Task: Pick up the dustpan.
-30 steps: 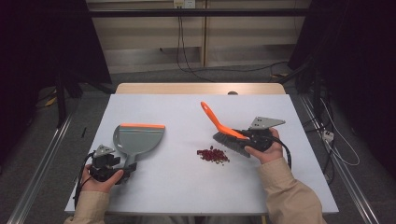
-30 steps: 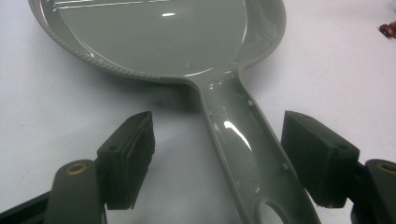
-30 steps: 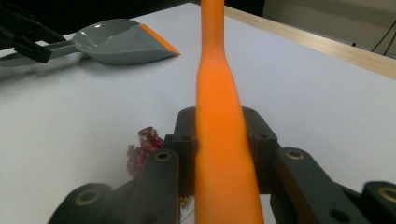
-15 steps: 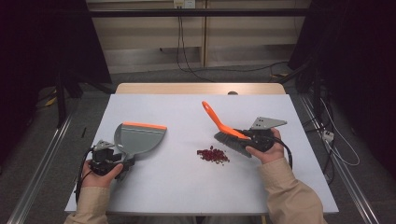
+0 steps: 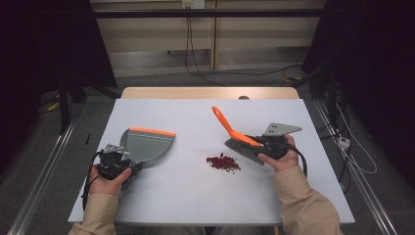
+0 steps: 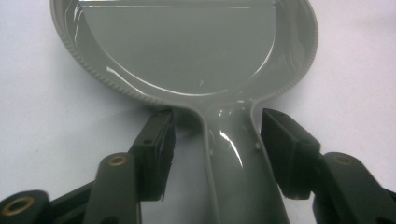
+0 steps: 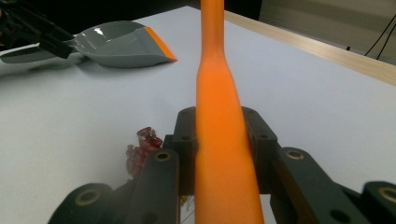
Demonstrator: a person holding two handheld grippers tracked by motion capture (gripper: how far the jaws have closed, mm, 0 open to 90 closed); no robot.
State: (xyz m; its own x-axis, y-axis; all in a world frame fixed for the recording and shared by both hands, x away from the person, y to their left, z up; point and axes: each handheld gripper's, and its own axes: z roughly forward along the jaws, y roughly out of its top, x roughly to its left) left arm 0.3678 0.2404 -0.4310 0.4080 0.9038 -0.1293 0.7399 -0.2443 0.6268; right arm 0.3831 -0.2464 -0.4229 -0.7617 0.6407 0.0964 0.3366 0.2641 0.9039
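Two tools work at a white table (image 5: 195, 196), one in each of the person's hands. The left tool (image 6: 215, 149) has its jaws on either side of the grey dustpan's (image 5: 147, 144) handle. The jaws have just been closing, with the handle between them. In the left gripper view there is still a gap on each side of the handle, so the pads do not press on it yet. The dustpan lies flat on the table, straight ahead of the left tool, and its wide scoop opens away from the tool. An orange strip runs along its far edge.

The right tool (image 7: 219, 140) is clamped tight on the orange handle of a brush (image 5: 235, 134). In the right gripper view the handle runs up between the two black jaws, and both jaws press on its sides. In the high view the handle slants up and away from the right tool, and the dark bristles are just beside the tool, low by the table.

A small pile of red bits (image 5: 222, 162) lies on the table just beside the brush, between the two tools and much nearer the right one. In the right gripper view the red bits sit just left of the jaws, and the dustpan lies well apart, far off to the left.
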